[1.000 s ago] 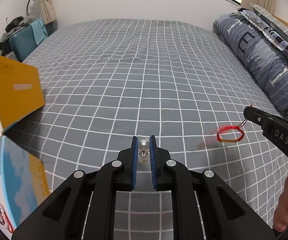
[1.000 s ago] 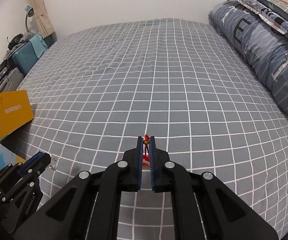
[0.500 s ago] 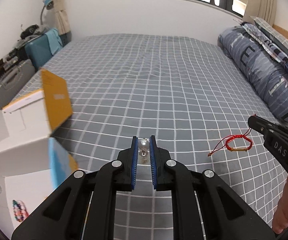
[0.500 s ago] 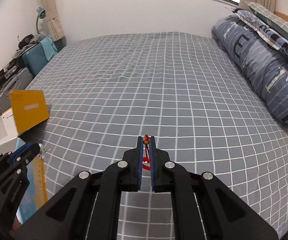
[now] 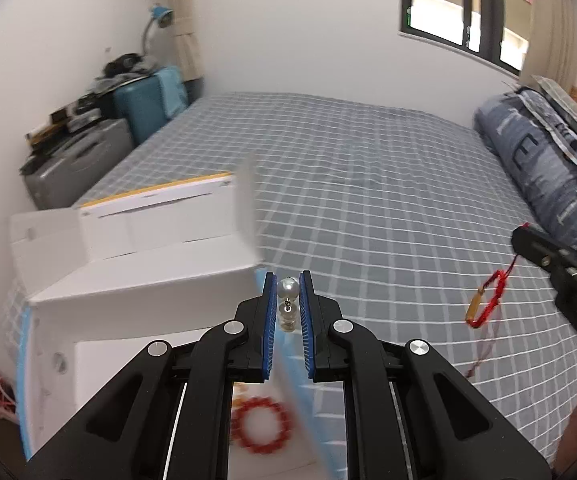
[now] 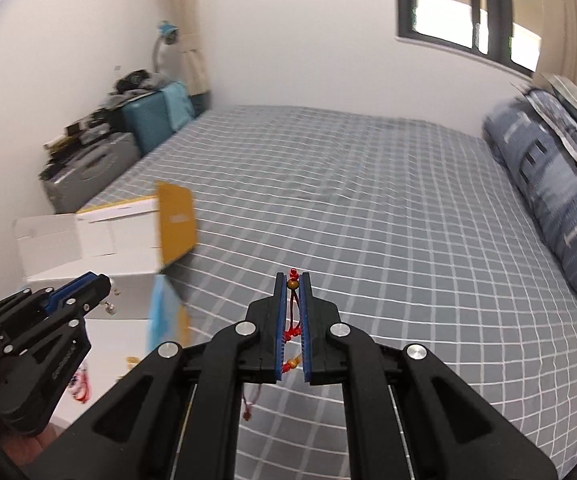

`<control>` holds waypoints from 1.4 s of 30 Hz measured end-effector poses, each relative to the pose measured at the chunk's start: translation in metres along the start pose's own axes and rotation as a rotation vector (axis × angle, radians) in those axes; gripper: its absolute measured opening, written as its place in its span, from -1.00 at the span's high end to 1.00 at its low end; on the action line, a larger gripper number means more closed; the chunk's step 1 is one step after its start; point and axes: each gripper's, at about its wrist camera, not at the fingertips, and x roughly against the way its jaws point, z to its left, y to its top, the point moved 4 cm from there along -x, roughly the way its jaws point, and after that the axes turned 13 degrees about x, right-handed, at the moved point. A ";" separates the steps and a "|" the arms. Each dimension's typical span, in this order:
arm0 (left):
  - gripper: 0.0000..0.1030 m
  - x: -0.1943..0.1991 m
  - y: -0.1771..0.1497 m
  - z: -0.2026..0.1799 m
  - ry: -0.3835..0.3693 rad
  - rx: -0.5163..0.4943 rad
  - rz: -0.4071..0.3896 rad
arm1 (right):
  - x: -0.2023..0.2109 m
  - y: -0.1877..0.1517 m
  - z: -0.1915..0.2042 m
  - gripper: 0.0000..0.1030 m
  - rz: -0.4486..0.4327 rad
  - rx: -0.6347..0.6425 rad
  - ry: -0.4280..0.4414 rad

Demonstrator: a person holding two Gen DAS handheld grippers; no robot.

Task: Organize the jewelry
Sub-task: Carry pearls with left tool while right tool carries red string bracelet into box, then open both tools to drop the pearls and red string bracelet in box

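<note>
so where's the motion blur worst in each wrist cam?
Left wrist view: the white box and red bead ring smear heavily; the pearl earring stays sharp. Right wrist view: the pillow and window blur; the red string bracelet is crisp.

Glossy pearl earring (image 5: 287, 288); braided cord bracelet (image 5: 488, 300) — matt cloth bedsheet (image 5: 368, 200), smooth white cardboard box (image 5: 128, 248).

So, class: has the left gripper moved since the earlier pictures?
Yes. The left gripper, shut on the pearl earring, has swung left and up: the open white box now sits directly under it.
</note>
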 end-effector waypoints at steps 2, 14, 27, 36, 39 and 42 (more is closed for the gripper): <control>0.79 0.006 -0.001 0.025 0.018 0.020 -0.007 | 0.005 0.003 0.021 0.90 -0.011 0.016 0.030; 0.79 0.014 -0.024 0.163 0.141 0.128 0.023 | -0.010 0.007 0.155 0.90 -0.001 0.141 0.160; 0.79 -0.034 -0.050 0.214 0.178 0.194 0.148 | -0.081 -0.026 0.234 0.90 0.151 0.241 0.205; 0.78 -0.045 -0.056 0.220 0.191 0.202 0.179 | -0.094 -0.035 0.243 0.87 0.178 0.249 0.201; 0.77 -0.043 -0.056 0.219 0.193 0.203 0.179 | -0.095 -0.035 0.242 0.77 0.187 0.243 0.205; 0.68 -0.033 -0.053 0.218 0.184 0.205 0.158 | -0.087 -0.032 0.238 0.07 0.162 0.217 0.207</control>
